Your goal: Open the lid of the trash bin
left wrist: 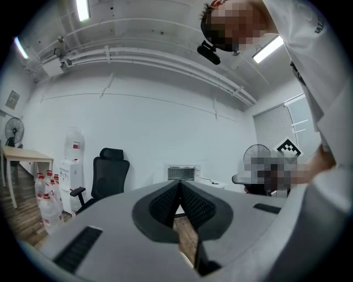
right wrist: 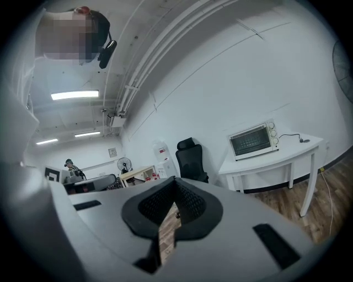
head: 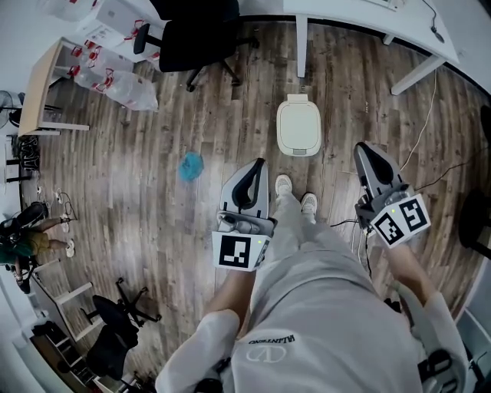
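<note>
Wood-plank floor (head: pixel 153 230) across head view. Top centre: black office chair (head: pixel 196 34). Upper right: white desk (head: pixel 345 11) w/ cable (head: pixel 430 100) trailing down to floor. Upper left: light wooden table (head: pixel 38 84), shrink-wrapped bottle packs (head: pixel 115 80) just beside. Centre-left on floor: small blue item (head: pixel 191 165), type unclear. Lower left: second black chair (head: pixel 107 349). Right gripper view, right of centre: toaster oven (right wrist: pixel 252 140) on white desk. Left gripper view, left side: water dispenser (left wrist: pixel 73 154), fan (left wrist: pixel 12 129).

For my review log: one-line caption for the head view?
Person stands facing a closed white trash bin, left gripper and right gripper shut, empty, not touching it.
</note>
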Demonstrator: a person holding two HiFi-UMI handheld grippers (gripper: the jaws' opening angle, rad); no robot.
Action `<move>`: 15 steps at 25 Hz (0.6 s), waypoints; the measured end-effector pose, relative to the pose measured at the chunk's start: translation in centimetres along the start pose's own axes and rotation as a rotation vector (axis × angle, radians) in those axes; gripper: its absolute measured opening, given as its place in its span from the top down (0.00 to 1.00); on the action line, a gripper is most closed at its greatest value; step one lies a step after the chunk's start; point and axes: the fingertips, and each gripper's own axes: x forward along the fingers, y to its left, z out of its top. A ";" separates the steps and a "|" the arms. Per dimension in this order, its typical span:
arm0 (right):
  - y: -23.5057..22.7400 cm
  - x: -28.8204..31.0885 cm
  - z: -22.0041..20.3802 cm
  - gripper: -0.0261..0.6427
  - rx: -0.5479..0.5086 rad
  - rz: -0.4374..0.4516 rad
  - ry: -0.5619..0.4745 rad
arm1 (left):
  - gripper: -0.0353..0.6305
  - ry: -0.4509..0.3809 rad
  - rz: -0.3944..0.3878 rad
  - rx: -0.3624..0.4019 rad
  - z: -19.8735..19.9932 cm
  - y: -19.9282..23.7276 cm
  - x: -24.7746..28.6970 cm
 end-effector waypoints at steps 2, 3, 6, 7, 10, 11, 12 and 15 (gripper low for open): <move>-0.2 0.8 -0.6 0.94 0.000 -0.009 0.012 | 0.95 0.024 -0.009 -0.021 -0.9 0.5 0.5; -0.3 1.3 -0.9 0.94 -0.004 -0.014 0.019 | 0.95 0.033 -0.014 -0.026 -1.4 0.9 0.8; -0.7 3.2 -1.8 0.94 -0.021 -0.028 0.040 | 0.95 0.049 -0.037 -0.024 -3.0 2.2 2.2; -0.9 4.0 -2.1 0.94 -0.029 -0.033 0.048 | 0.95 0.058 -0.049 -0.019 -3.6 2.7 2.9; -1.3 6.4 -3.6 0.94 -0.047 -0.051 0.092 | 0.95 0.114 -0.101 -0.018 -6.4 3.3 5.0; -1.5 7.3 -4.3 0.94 -0.054 -0.058 0.114 | 0.95 0.136 -0.119 -0.029 -7.6 3.4 5.8; -1.7 8.1 -5.1 0.94 -0.059 -0.064 0.137 | 0.95 0.158 -0.135 -0.043 -8.8 3.5 6.5; -2.4 10.7 -7.7 0.94 -0.068 -0.084 0.190 | 0.95 0.223 -0.173 -0.096 -13.1 3.9 8.4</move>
